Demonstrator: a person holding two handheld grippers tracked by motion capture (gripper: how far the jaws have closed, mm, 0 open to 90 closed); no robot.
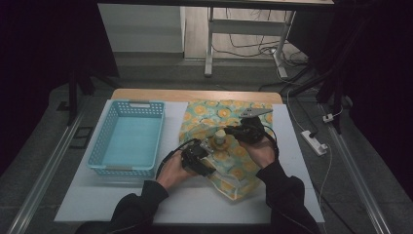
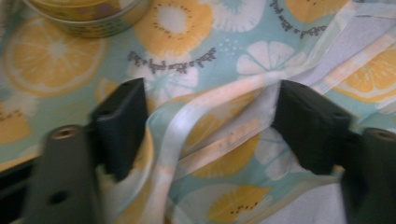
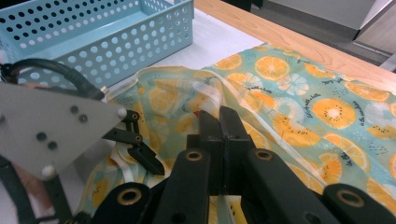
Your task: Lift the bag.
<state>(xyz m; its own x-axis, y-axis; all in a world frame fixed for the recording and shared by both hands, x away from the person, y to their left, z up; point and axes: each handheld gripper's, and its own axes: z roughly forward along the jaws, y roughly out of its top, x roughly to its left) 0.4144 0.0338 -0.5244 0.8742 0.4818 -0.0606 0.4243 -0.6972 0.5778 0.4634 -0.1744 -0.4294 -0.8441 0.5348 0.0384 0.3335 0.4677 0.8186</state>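
We list a wooden tabletop point(image 1: 195, 94) covered by a white board point(image 1: 195, 200), standing in a dim room with a grey floor, a table frame point(image 1: 209, 44) behind and a power strip point(image 1: 314, 142) with cables to the right. On the board's left half we note a light blue perforated basket point(image 1: 127, 137), nothing lying inside it. Beside it to the right we record a crumpled cloth point(image 1: 243, 168) printed with orange slices, and a small round tin point(image 1: 220, 138) resting on the cloth.

Left gripper point(image 2: 210, 126): down on the cloth just below the tin, jaws spread, a raised fold of cloth lying between them; we cannot tell whether the pads press it. Right gripper point(image 3: 219, 123): jaws pressed together, pinching a hem of the cloth beside the tin.
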